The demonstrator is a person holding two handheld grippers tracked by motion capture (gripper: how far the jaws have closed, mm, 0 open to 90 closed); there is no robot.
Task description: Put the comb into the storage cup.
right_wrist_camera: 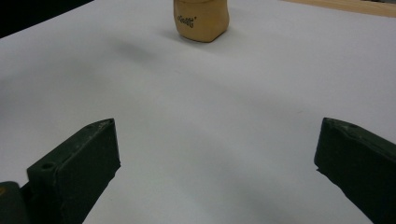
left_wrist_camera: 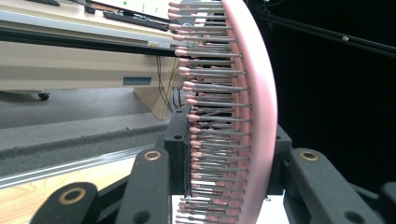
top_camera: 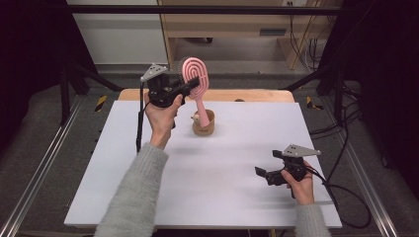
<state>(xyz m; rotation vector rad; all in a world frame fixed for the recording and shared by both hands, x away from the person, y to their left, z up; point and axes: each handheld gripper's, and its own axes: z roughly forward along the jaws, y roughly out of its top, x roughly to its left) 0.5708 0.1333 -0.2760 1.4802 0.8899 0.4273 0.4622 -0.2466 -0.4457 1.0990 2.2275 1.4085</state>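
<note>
My left gripper (top_camera: pixel 190 88) is clamped on the head of the pink hairbrush (top_camera: pixel 195 75), holding it upright with its handle already down in the small tan cup (top_camera: pixel 203 124) near the far edge of the white worktop (top_camera: pixel 148 197). As I judge it, the placing is nearly done: what's left is to let go and draw the hand back. My right gripper (top_camera: pixel 260 172) rests near the worktop's near right corner, jaws wide apart and empty.

Left gripper (top_camera: pixel 190 87) raised on an outstretched forearm, fingers clamped; right gripper (top_camera: pixel 261 172) held low, fingers spread wide.
</note>
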